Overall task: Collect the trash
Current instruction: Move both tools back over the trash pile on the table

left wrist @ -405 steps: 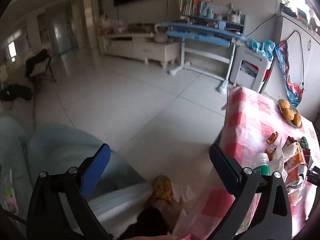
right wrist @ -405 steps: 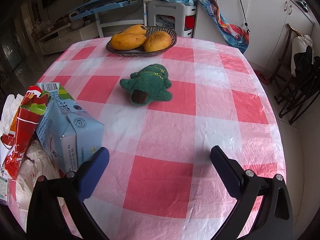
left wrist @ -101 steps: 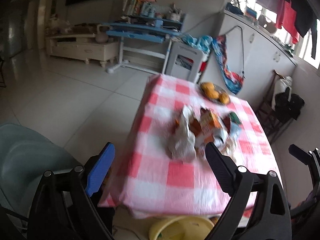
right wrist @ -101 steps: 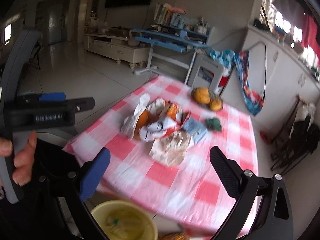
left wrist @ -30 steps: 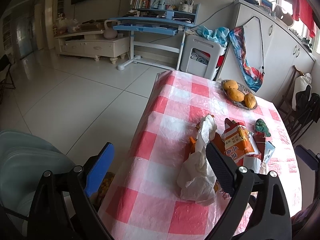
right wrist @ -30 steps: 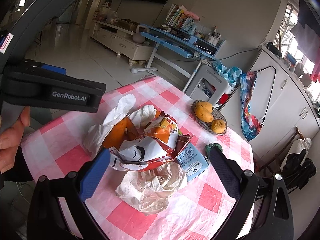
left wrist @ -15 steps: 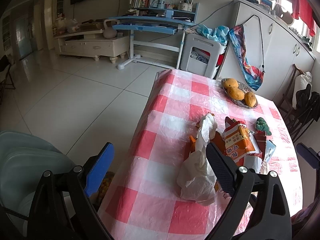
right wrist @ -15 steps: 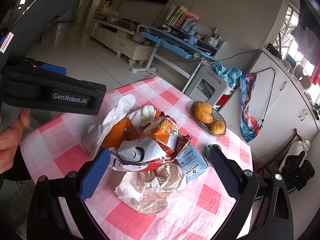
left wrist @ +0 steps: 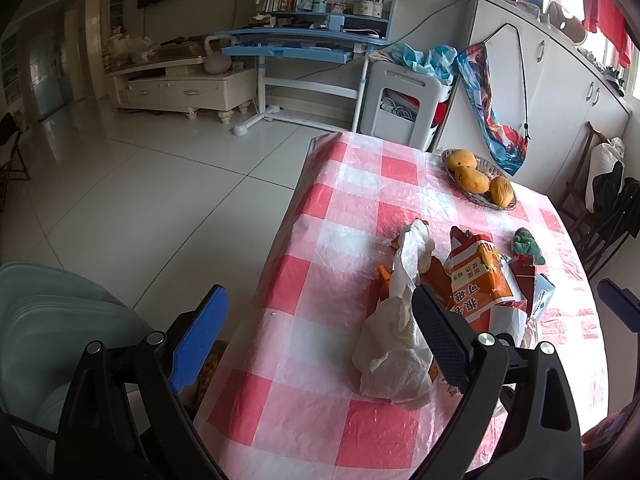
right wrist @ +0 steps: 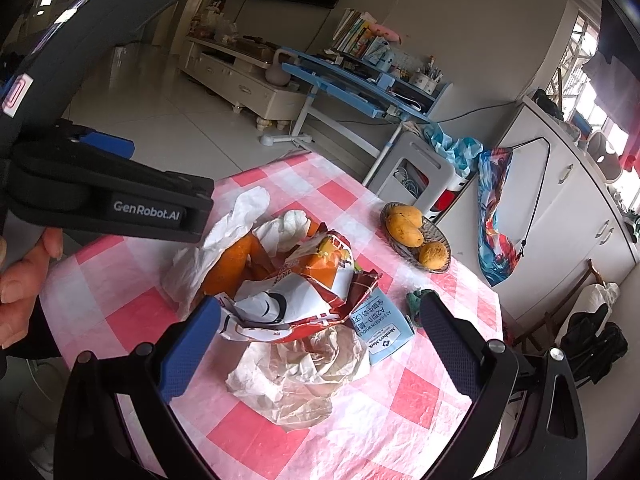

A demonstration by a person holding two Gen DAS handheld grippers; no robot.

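A heap of trash lies on the red-and-white checked table [left wrist: 320,288]: a white plastic bag [left wrist: 396,344], an orange snack packet [left wrist: 476,280], a crumpled paper wrapper [right wrist: 296,376] and a blue milk carton [right wrist: 380,324]. My left gripper [left wrist: 316,336] is open and empty, above the table's near left edge, just left of the white bag. My right gripper [right wrist: 316,332] is open and empty, above the heap on its near side. The left gripper's body [right wrist: 104,196] shows at the left of the right wrist view.
A basket of mangoes [left wrist: 480,180] and a green knitted toy [left wrist: 528,244] sit at the far end of the table. A pale blue chair [left wrist: 52,340] stands left of the table. A blue desk [left wrist: 304,40], a white stool and cabinets line the far wall.
Over the last second both views have hardly shifted. Both grippers stay open over the table.
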